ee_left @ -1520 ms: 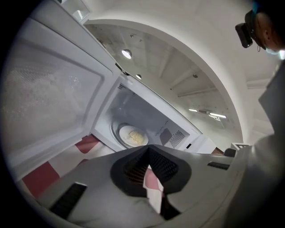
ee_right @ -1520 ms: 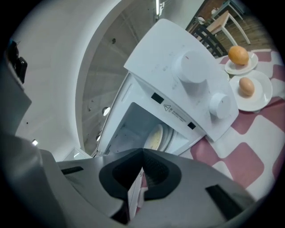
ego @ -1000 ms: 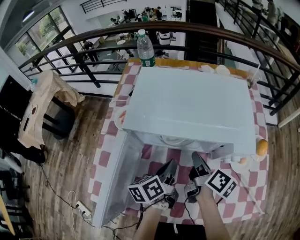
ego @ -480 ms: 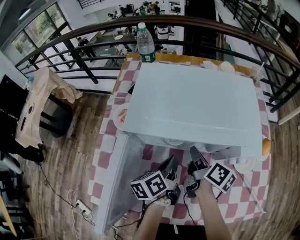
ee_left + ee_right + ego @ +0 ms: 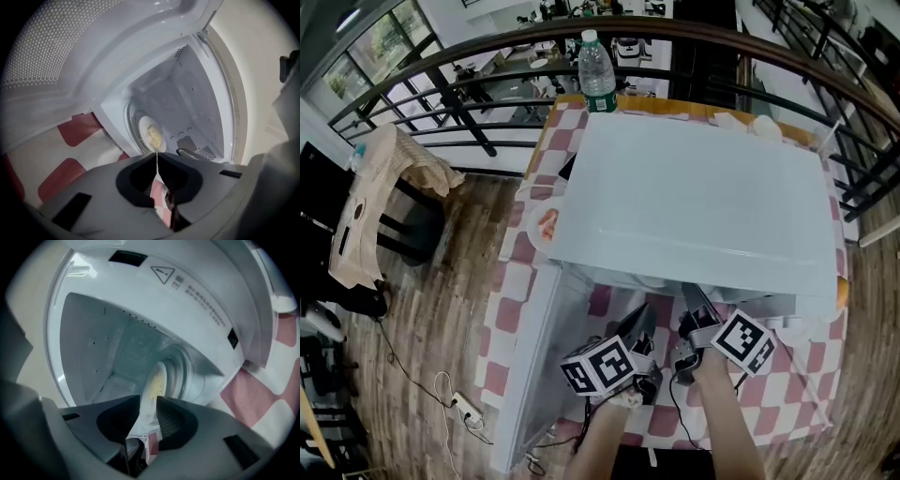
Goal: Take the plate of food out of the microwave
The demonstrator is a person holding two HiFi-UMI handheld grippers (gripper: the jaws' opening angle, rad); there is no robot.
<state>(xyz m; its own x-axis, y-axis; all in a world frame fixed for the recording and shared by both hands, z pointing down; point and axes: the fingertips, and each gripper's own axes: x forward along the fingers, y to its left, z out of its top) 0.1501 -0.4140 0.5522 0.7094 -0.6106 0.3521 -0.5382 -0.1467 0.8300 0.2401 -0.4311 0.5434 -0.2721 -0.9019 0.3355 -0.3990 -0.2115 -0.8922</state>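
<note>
The white microwave (image 5: 694, 202) stands on the checked table with its door (image 5: 532, 366) swung open to the left. Inside, on the glass turntable, sits a white plate of yellowish food (image 5: 152, 135), which the right gripper view also shows (image 5: 157, 378). My left gripper (image 5: 639, 326) is just in front of the opening, its jaws shut tip to tip (image 5: 156, 155) and empty. My right gripper (image 5: 692, 302) is beside it, its jaws (image 5: 148, 404) opening with a narrow gap. The plate lies beyond the tips, in line with that gap, and the pads do not press on it.
A water bottle (image 5: 596, 73) stands behind the microwave. A small plate with orange food (image 5: 546, 225) sits at the microwave's left, and an orange item (image 5: 842, 292) at its right. Railings ring the table; on the wooden floor are a chair draped in beige cloth (image 5: 380, 197) and a power strip (image 5: 467, 410).
Both grippers have edged up toward the microwave opening, and the microwave now fills more of the head view. The door stays open.
</note>
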